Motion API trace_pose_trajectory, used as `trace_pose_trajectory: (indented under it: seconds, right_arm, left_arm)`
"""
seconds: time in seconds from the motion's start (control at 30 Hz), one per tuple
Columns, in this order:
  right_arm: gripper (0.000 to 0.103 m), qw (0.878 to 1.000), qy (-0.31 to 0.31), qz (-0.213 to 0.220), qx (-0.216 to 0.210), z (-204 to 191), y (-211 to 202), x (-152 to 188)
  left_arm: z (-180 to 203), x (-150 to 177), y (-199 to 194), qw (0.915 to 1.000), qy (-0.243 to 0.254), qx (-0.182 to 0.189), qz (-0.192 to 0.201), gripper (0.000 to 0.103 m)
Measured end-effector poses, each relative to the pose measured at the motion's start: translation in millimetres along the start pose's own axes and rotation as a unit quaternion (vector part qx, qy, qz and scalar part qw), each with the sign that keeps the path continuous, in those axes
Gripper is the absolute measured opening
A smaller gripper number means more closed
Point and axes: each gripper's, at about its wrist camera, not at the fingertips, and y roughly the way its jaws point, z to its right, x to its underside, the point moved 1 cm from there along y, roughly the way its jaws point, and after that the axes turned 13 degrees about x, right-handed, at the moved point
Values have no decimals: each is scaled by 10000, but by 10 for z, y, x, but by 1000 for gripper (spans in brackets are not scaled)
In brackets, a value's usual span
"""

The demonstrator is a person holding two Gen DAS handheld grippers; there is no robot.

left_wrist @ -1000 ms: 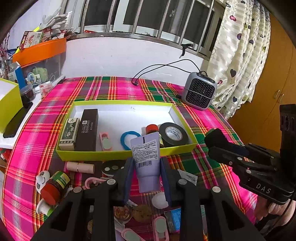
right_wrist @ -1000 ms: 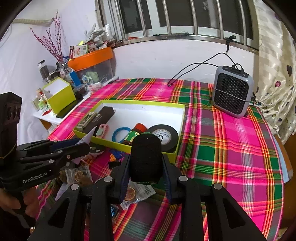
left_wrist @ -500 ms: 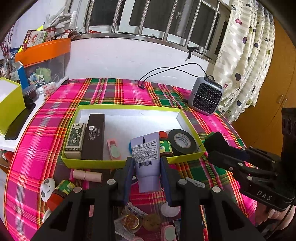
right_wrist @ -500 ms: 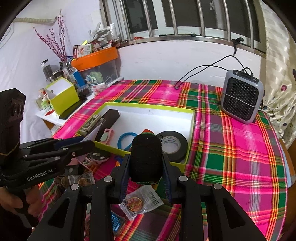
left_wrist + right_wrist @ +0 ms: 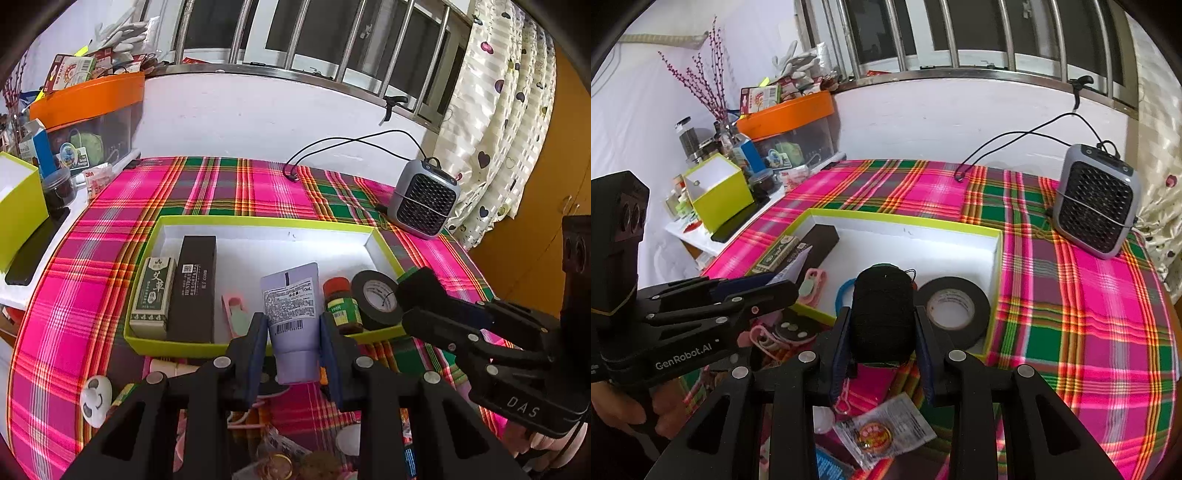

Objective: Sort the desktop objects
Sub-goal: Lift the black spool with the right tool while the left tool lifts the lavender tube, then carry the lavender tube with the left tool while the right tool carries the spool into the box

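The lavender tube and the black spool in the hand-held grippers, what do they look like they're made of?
Lavender tube: probably soft plastic, matte, with a flat crimped end and a printed barcode label. Black spool: seemingly wound thread or yarn, dull and fuzzy, with a loose strand at the top; its core is hidden.

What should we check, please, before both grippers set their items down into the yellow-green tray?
1. Left gripper grips the lavender tube: ok, pads press its sides.
2. Right gripper grips the black thread spool: ok.
3. Free white floor in the tray: ok, the far half is bare.
4. The tube is past the tray's near wall: cannot tell; only its upper end overlaps the tray.
5. Landing spot under the spool: not ok; the black tape roll and the blue ring crowd it.
6. Gap between the two grippers: ok, apart in both views.
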Motion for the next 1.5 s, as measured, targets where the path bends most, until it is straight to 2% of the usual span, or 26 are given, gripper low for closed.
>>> trace_pose_trajectory:
  seconds: [0.73, 1.5]
  right_arm:
    - [33, 9998, -38, -149, -143, -202, 402, -167]
    - [33, 9990, -189, -390, -132, -369, 761, -218]
  left_arm:
    - [-256, -149, 203, 9998, -214, 32, 19, 30]
    - [-542, -104, 338, 9983, -569, 94, -25, 30]
